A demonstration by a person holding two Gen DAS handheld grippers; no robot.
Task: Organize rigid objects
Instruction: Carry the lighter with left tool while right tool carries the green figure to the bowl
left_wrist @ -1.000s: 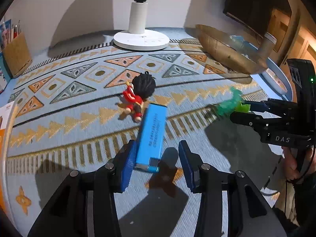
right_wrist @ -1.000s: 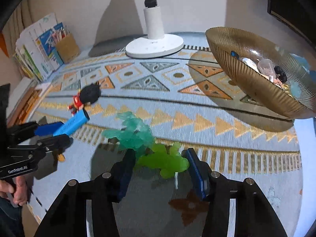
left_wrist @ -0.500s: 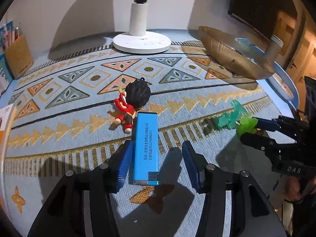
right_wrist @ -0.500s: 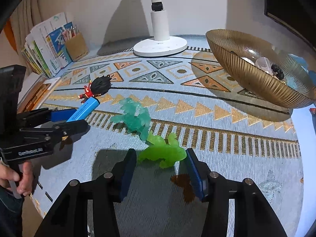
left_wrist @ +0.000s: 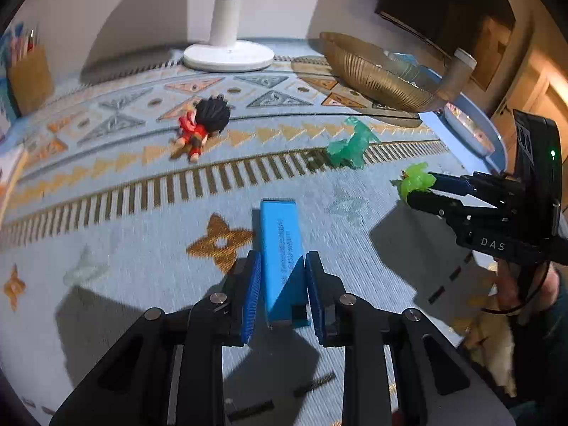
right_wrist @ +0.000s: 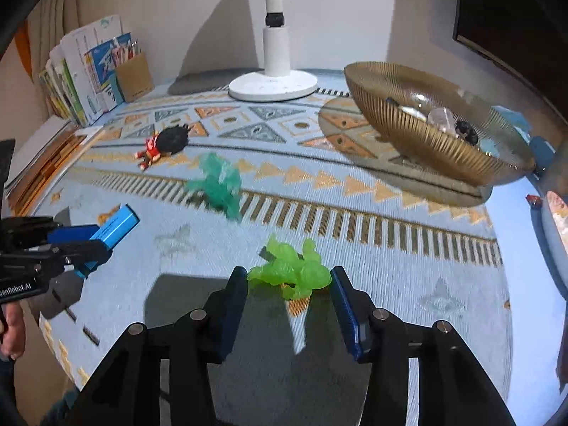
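My left gripper (left_wrist: 280,280) is shut on a flat blue box (left_wrist: 280,248) and holds it above the patterned cloth; it also shows in the right wrist view (right_wrist: 113,229). My right gripper (right_wrist: 289,284) is shut on a lime green figure (right_wrist: 294,271), lifted off the cloth; that figure shows in the left wrist view (left_wrist: 415,179). A teal translucent figure (right_wrist: 218,184) and a red doll with black hair (right_wrist: 165,142) lie on the cloth. A gold ribbed bowl (right_wrist: 426,135) with several small items stands at the right.
A white lamp base (right_wrist: 273,85) stands at the back. Books and a brown pen holder (right_wrist: 135,74) line the back left. A blue tray (left_wrist: 475,131) lies beyond the bowl at the table's right edge.
Both grippers have closed on their objects and lifted them back toward me: the left on the blue box, away from the doll, the right on the lime figure, away from the teal one.
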